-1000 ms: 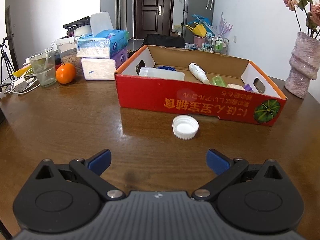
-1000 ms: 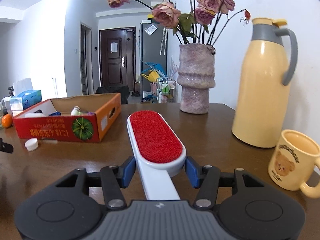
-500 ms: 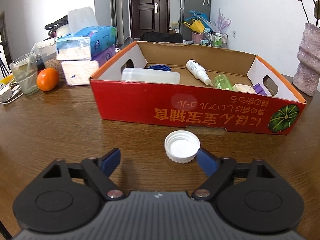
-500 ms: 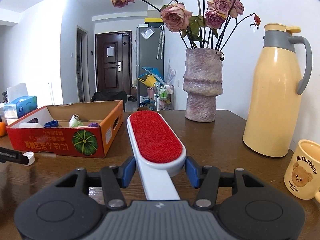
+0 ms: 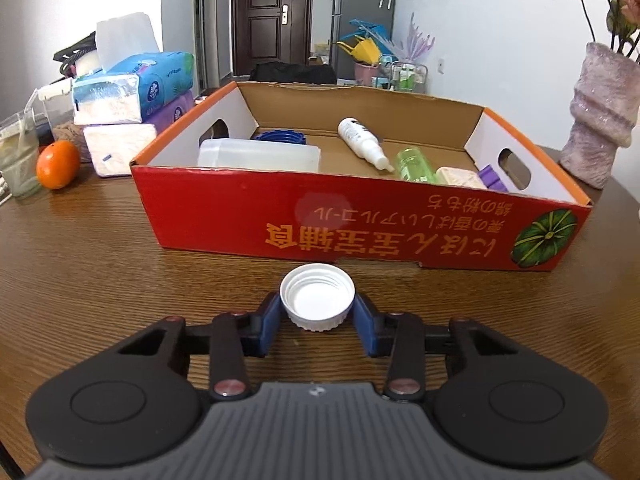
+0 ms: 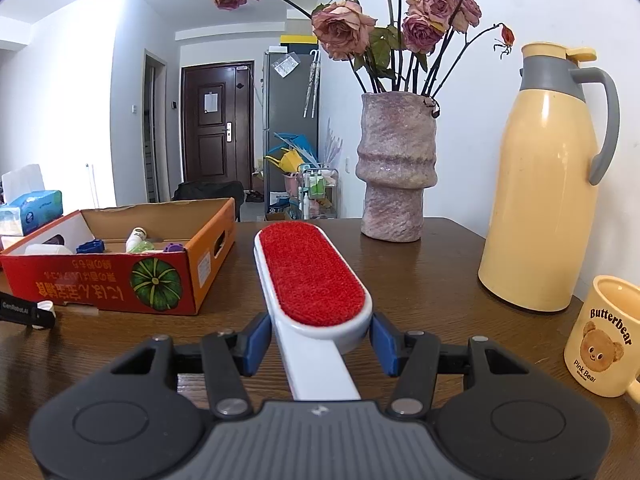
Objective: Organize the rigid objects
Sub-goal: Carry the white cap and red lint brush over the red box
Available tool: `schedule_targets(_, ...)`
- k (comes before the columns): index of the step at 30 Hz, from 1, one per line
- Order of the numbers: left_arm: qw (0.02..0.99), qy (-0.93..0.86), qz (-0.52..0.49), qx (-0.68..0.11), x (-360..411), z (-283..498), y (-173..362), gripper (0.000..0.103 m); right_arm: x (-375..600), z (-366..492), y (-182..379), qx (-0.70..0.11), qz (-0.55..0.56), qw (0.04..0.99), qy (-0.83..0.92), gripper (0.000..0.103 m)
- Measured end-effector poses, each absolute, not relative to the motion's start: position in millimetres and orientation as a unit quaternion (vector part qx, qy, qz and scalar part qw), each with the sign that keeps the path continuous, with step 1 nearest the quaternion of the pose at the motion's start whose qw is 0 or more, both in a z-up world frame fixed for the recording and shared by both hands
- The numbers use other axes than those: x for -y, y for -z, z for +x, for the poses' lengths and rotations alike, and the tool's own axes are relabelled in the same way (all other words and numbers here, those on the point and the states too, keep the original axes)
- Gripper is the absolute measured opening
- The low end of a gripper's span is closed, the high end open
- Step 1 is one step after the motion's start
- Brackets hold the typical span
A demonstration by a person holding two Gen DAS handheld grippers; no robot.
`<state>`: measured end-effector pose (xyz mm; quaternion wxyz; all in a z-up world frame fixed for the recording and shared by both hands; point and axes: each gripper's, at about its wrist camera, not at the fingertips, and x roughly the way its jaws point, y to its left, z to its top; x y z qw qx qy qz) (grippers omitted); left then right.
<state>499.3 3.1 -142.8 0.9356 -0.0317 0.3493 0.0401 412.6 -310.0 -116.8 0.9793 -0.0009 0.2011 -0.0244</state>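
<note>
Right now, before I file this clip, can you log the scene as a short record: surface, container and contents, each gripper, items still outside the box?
surface: brown wooden table
container: red cardboard box, open top
in box: clear plastic container, blue lid, white bottle, green bottle, purple piece
left gripper: jaws closing, blue pads at both sides of white bottle cap
right gripper: shut on lint brush, red pad facing up
outside box: cap, brush, yellow thermos jug, Butterbear mug, vase, orange
</note>
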Motion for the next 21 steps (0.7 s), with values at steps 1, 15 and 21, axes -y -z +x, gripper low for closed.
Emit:
schedule_targets(1,0.936,-0.039,-0.032,-0.348,-3,499,142,0.040,309,412,117,-0.200,-0.001,0.979,0.024,0.053)
schedule_targets(15,0.949,-0.030,-0.025,-0.312,1,476,122,0.040,288,395,110,-0.178,0.001,0.984,0.012,0.053)
schedule_targets(21,0.953,-0.021,-0.029,-0.300,0,463,110,0.040,275,391,107,-0.174,0.006,0.985,0.001,0.053)
